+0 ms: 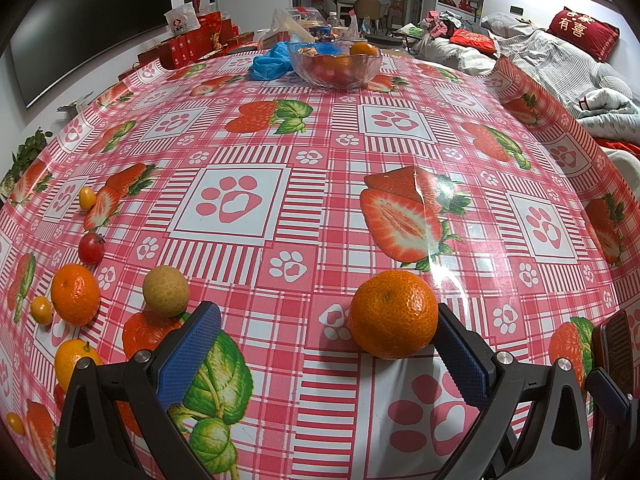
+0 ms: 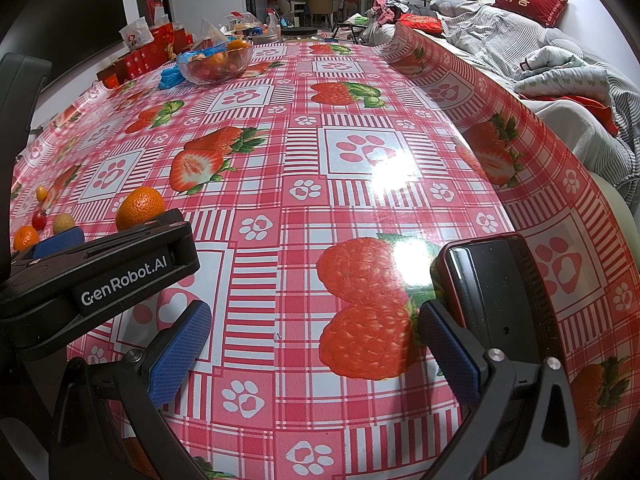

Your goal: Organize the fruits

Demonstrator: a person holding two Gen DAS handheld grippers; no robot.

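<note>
The left gripper point(image 1: 328, 344) has its jaws wide open, the mandarin point(image 1: 394, 314) touching the right pad at 3 o'clock. Closing off-centre could roll it away. The right gripper point(image 2: 316, 352) hangs open, empty.

Black tongs point(image 1: 328, 356), blue textured pads point(image 1: 188, 356), silver screws

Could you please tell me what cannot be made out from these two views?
- Bowl contents: left view, too far and blurred.
- Fruit at left: partly hidden behind the left tongs' finger.
- Dark object: right view, partly behind the right tongs; identity unclear.
</note>
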